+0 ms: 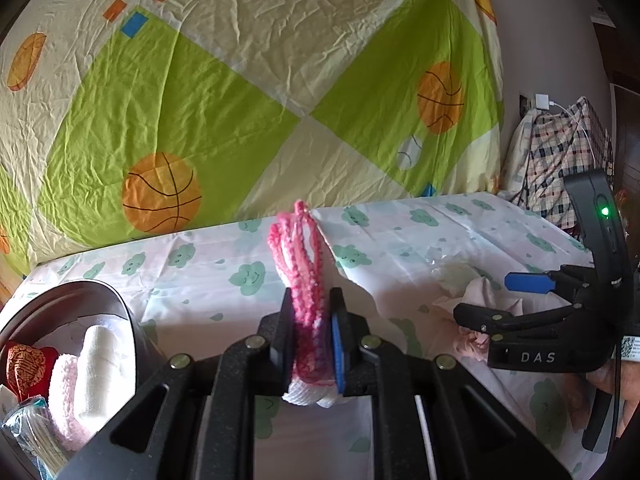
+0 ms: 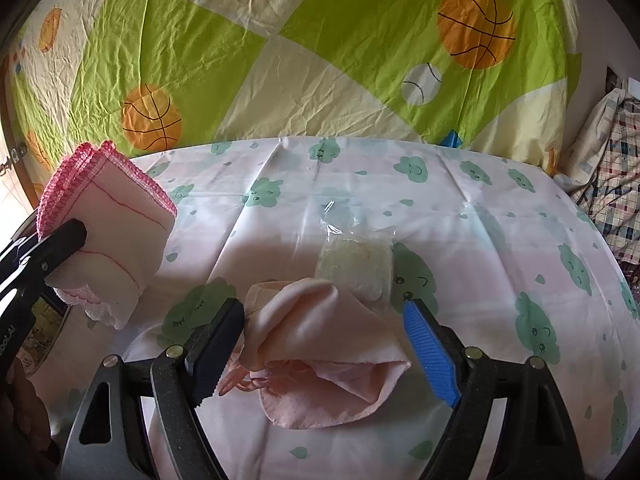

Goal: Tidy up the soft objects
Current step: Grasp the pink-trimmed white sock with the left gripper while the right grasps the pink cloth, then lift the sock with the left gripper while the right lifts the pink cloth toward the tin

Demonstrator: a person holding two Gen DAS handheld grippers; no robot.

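Two grips in play: left gripper (image 1: 310, 336) clamped on folded pink-edged cloth (image 1: 306, 264), held off table; bin (image 1: 72, 300) at its 8 o'clock. Right gripper (image 2: 320, 340) spread wide, straddling pink towel (image 2: 320, 332). Next, likely: close right, carry left to bin.

Both wrist cams look fwd along own jaws, close, angled down at table (image 2: 500, 248); shared: pink cloth (image 2: 320, 336) between right jaws.
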